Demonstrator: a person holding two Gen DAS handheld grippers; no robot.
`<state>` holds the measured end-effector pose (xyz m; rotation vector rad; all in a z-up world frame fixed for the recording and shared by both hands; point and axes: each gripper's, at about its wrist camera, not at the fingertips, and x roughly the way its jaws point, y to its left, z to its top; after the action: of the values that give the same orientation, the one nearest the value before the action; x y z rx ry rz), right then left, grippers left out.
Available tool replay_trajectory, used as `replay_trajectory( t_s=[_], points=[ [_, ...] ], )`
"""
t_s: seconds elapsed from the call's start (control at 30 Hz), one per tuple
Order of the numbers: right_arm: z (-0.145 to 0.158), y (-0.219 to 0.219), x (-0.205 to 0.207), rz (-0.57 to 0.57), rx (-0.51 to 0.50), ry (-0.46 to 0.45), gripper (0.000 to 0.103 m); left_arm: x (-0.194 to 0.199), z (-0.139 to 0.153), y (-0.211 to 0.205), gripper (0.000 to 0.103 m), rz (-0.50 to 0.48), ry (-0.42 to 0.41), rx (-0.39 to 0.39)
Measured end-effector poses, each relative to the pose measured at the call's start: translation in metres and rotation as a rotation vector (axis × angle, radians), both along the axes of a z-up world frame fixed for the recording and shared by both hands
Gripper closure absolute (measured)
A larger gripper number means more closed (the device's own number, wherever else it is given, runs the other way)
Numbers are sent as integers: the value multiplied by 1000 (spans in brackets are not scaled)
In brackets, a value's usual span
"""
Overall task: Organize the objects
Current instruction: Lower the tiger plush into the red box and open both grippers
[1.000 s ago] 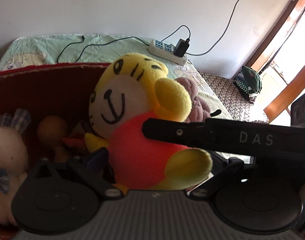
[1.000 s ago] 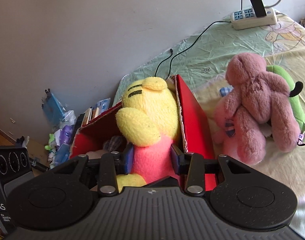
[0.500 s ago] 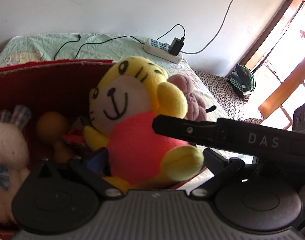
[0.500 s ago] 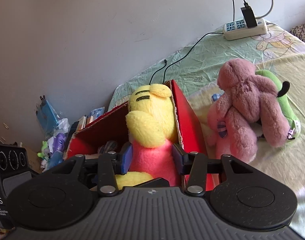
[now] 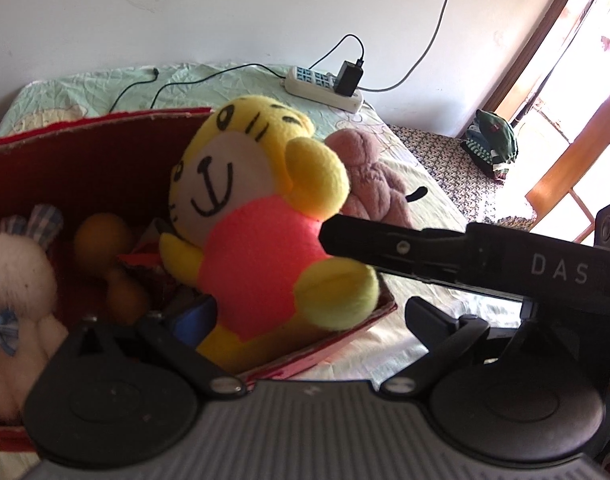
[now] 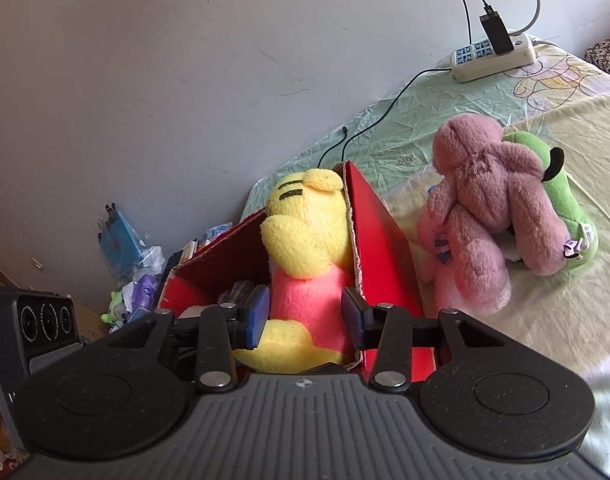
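Right claw: a yellow tiger plush in a pink shirt is flanked at the waist by the two blue-padded fingers; the pads are seen against the pink body, so the toy is taken as grasped.
Left claw: spread wide; one finger is seen low beside the plush's leg, the other stands apart over the bed, and nothing is gripped.
Yellow tiger plush: held upright inside the red cardboard box, at its corner nearest the bed's open side, face turned toward the left wrist camera.
Red cardboard box: rested on the bed; a white rabbit plush and an orange round-headed figure are seen within it.
Pink plush: seated on the bed just beside the box, leaned against a green dog plush.
Power strip: laid on the sheet near the wall, with a black adapter plugged in.
Right claw's body: seen across the left wrist view as a black bar marked DAS.
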<state>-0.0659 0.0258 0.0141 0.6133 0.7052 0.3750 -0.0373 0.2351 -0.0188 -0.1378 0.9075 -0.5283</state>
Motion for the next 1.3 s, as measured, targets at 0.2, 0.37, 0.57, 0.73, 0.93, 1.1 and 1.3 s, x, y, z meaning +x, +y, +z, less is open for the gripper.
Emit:
replay_trajectory(
  t_s=[0.2, 0.37, 0.57, 0.73, 0.93, 1.1, 1.3],
  points=[
    [-2, -17, -5, 52, 70, -15, 59, -11, 11, -12, 3, 29, -46, 59],
    [5, -43, -9, 101, 105, -35, 59, -21, 23, -32, 3, 67, -91, 121],
    [6, -81, -11, 134, 123, -32, 59, -28, 31, -61, 3, 99, -95, 125],
    [-6, -112, -12, 135, 147, 3, 59, -35, 33, -87, 3, 155, -102, 176],
    [-20, -146, -11, 126, 154, 44, 59, -35, 39, -96, 2, 271, -129, 241],
    [-25, -168, -12, 145, 153, 56, 59, -33, 44, -99, 1, 397, -209, 412],
    [-30, -189, -6, 180, 168, 62, 59, -45, 71, -85, 1, 509, -238, 399]
  ],
)
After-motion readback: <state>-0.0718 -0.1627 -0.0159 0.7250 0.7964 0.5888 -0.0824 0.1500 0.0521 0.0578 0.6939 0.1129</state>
